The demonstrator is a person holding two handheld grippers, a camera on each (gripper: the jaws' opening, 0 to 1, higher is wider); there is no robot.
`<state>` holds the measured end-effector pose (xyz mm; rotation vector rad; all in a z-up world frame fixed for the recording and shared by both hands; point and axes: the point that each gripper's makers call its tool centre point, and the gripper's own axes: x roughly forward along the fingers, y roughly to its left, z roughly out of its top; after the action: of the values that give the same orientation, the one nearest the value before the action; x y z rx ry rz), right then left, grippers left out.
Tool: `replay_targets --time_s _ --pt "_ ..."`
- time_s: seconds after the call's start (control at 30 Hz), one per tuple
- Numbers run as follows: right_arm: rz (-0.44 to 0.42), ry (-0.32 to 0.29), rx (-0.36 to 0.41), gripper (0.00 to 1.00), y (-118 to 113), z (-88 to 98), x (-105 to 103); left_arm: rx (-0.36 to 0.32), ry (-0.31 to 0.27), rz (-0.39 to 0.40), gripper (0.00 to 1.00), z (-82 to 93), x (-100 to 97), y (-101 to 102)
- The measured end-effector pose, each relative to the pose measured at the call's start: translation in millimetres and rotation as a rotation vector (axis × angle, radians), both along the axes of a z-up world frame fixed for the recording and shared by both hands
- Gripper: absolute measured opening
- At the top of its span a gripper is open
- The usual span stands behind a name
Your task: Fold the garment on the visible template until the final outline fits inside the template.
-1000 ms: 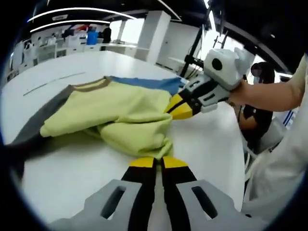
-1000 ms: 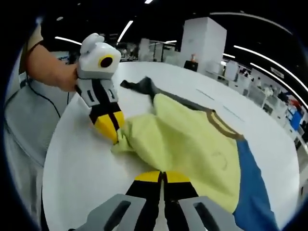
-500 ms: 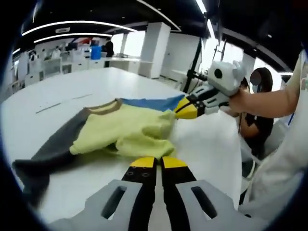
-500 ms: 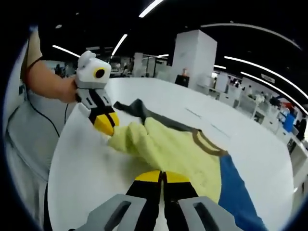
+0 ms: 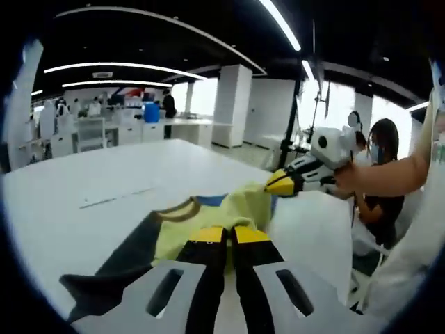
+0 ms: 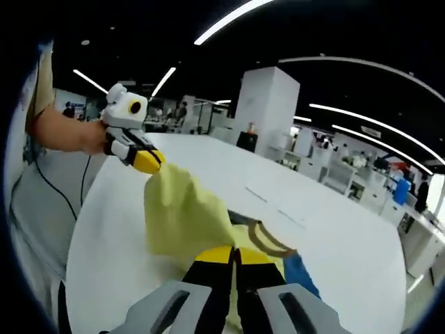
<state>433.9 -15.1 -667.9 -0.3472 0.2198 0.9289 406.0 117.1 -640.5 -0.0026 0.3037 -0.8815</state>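
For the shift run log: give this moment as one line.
stage: lifting hem | left gripper: shut on garment | right gripper: shut on garment | garment: yellow edge raised off white table

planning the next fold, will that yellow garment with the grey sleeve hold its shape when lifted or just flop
Likely floppy: the yellow fabric garment with grey and blue sleeves sags in a soft drape between the left gripper and right gripper. Probably light, since pinched edges carry it. The grey sleeve trails on the white table.

Bare table (image 5: 90, 177) is seen beyond the lifted garment (image 6: 182, 216) — a seated person (image 5: 381, 174) crowds one edge.
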Motion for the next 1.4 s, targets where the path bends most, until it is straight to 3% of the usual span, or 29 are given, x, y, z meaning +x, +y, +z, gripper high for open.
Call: replay_targets --time_s 0.17,0.43,0.67,0.93,1.2,1.4 --pt "0.007 -0.045 0.031 0.00 1.3 9.4 -0.7 -0.028 -0.034 0.007 0.00 14.7 2.1 -1.2" --pt "-0.025 0.102 -0.062 0.00 -1.4 -42.9 8.2 0.019 0.049 0.004 0.00 -24.4 10.5 -13.1" --pt "-0.099 0.187 -0.077 0.00 -16.2 -67.9 25.9 0.063 0.083 -0.007 0.00 -41.4 24.9 -20.7" --pt "-0.131 0.231 -0.114 0.00 -24.7 -86.2 33.2 0.075 0.120 -0.024 0.00 -52.5 38.7 -39.3" --pt "-0.142 0.277 -0.153 0.00 -30.8 -103.4 30.0 0.117 0.221 0.006 0.00 -90.2 49.8 -37.9" --pt "-0.147 0.303 -0.175 0.00 -33.7 -112.0 27.7 0.148 0.264 0.028 0.00 -109.1 52.3 -35.3"
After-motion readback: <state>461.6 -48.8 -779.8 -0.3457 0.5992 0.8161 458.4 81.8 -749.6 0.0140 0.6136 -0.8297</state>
